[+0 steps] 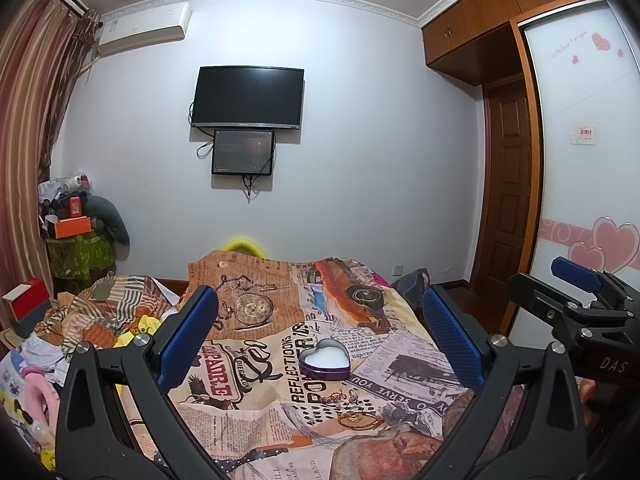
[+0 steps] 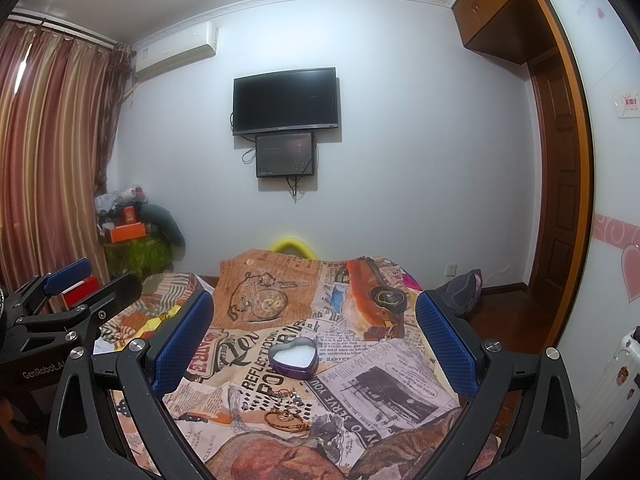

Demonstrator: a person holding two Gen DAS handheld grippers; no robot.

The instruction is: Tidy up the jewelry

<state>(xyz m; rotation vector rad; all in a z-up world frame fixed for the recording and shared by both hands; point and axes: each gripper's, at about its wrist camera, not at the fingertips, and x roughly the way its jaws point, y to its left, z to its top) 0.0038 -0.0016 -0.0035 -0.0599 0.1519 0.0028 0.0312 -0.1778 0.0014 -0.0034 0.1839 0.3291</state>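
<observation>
We find the purple heart-shaped metal tin (image 1: 324,359), lid off and lined with white padding, resting on the newspaper-print bed cover (image 1: 256,364). A small tangle of gold-toned chains and bracelets (image 1: 352,412) lies on the cover just on the near side of that tin, apart from it. The left hand-held gripper (image 1: 320,340) and the right hand-held gripper (image 2: 316,344) both hang above the tin with jaws spread wide, holding nothing.

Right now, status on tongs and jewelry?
Both tongs open, empty. Purple heart-shaped tin open, jewelry pile in front. Nothing blocking.
</observation>
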